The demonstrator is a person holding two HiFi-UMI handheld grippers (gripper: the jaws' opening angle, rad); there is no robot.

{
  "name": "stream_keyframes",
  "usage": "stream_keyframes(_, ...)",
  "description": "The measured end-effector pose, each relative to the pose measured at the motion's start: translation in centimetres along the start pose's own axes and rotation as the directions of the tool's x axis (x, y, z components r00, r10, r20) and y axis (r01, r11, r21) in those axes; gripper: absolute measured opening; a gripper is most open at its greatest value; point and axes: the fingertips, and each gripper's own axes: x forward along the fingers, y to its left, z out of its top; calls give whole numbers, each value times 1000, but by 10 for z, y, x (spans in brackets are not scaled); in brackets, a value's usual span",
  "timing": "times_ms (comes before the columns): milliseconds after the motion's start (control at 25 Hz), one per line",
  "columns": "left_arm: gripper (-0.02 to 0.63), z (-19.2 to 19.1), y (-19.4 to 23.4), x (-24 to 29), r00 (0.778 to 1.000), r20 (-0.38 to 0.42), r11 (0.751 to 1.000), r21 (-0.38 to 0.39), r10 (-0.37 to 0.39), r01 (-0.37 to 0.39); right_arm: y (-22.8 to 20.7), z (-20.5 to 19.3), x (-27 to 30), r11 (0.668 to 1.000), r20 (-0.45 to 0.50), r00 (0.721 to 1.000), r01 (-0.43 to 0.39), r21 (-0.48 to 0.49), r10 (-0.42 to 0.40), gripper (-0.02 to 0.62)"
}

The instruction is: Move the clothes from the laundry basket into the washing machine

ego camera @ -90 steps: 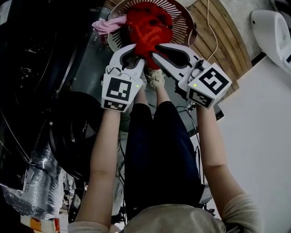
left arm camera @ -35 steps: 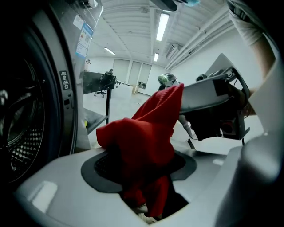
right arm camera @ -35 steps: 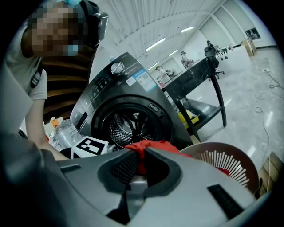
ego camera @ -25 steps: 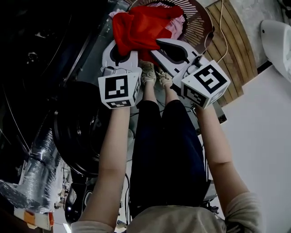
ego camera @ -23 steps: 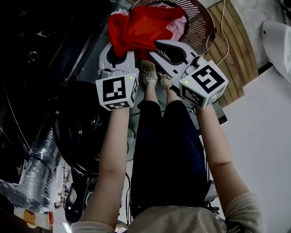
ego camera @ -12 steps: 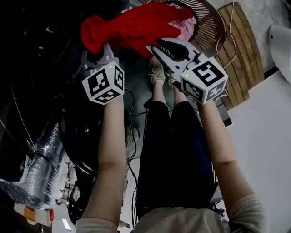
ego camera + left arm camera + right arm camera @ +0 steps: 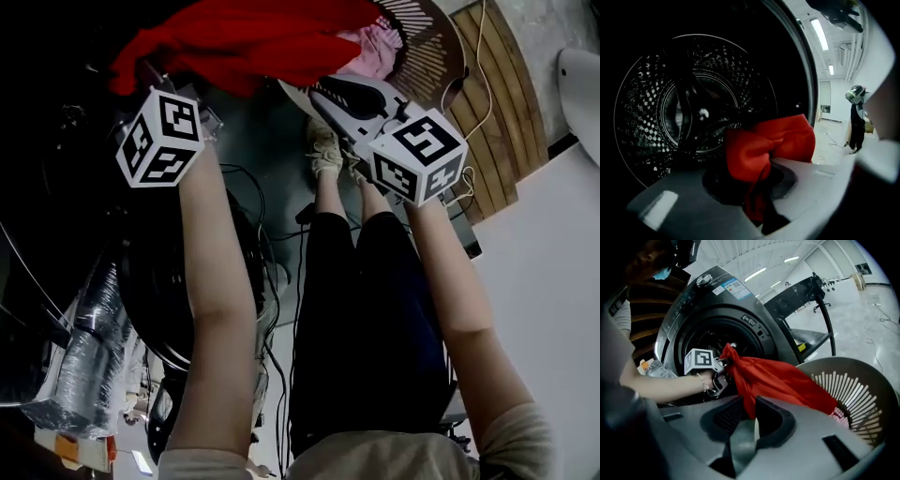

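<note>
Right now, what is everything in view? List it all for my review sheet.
red garment: one, red, stretched from the basket toward the washer opening
pink clothing: count unclear, pink, inside the basket
laundry basket: one, dark, slatted, beside the washer
washing machine: one, dark grey, door open
wooden slats: several, brown, right of the basket
legs: two, dark trousers, below the head camera
left claw: one, white, shut on the red garment at the drum mouth
right claw: one, white, jaws just been opening, garment between them

A red garment (image 7: 253, 42), pink cloth (image 7: 375, 52), grey basket (image 7: 441, 66).
</note>
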Motion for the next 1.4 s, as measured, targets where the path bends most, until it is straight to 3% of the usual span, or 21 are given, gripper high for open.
stream_keyframes(120, 72, 20, 19, 16, 998, 42, 999, -3, 45, -45, -2, -4, 0, 1000, -2, 1000, -1, 9, 1, 75)
stream_keyframes(240, 81, 17, 25, 33, 998, 30, 998, -36, 52, -51, -3, -11, 3, 1000, -11, 1000, -2, 15, 2, 75)
stream_keyframes(320, 121, 1, 27, 44, 999, -15, 990, -134, 52, -54, -3, -14, 4, 1000, -16, 1000, -3, 18, 4, 75)
stream_keyframes(440, 245, -28, 28, 51, 994, -103, 956, -287, 34, -63, -1, -17, 4, 1000, -18, 1000, -6, 21, 6, 75)
stream_keyframes(560, 291, -39, 28, 43, 989, -149, 939, -338, 18, -68, 0, -18, 3, 1000, -19, 1000, -4, 23, 5, 75)
stream_keyframes(680, 298, -34, 25, 16, 990, -140, 939, -340, 6, -53, 1, -19, 1, 1000, -19, 1000, -2, 26, 2, 75)
stream_keyframes(840, 314, -47, -10, -23, 983, -158, 946, -321, -98, 42, 2, -21, -2, 1000, -28, 1000, 5, 29, -4, 75)
stream_keyframes(1040, 352, -93, -67, -42, 943, -251, 929, -350, -217, 120, 1, -26, -4, 999, -38, 999, 9, 30, -8, 75)
stream_keyframes(1200, 395, -120, -101, -25, 910, -303, 934, -304, -283, 189, -2, -30, -4, 999, -38, 999, 15, 33, -14, 75)
stream_keyframes(1320, 404, -135, -114, -7, 893, -360, 954, -224, -269, 197, -6, -34, -4, 999, -39, 999, 20, 34, -19, 75)
stream_keyframes(1400, 399, -139, -111, 1, 901, -387, 976, -166, -198, 144, -8, -36, -3, 999, -36, 999, 23, 35, -22, 75)
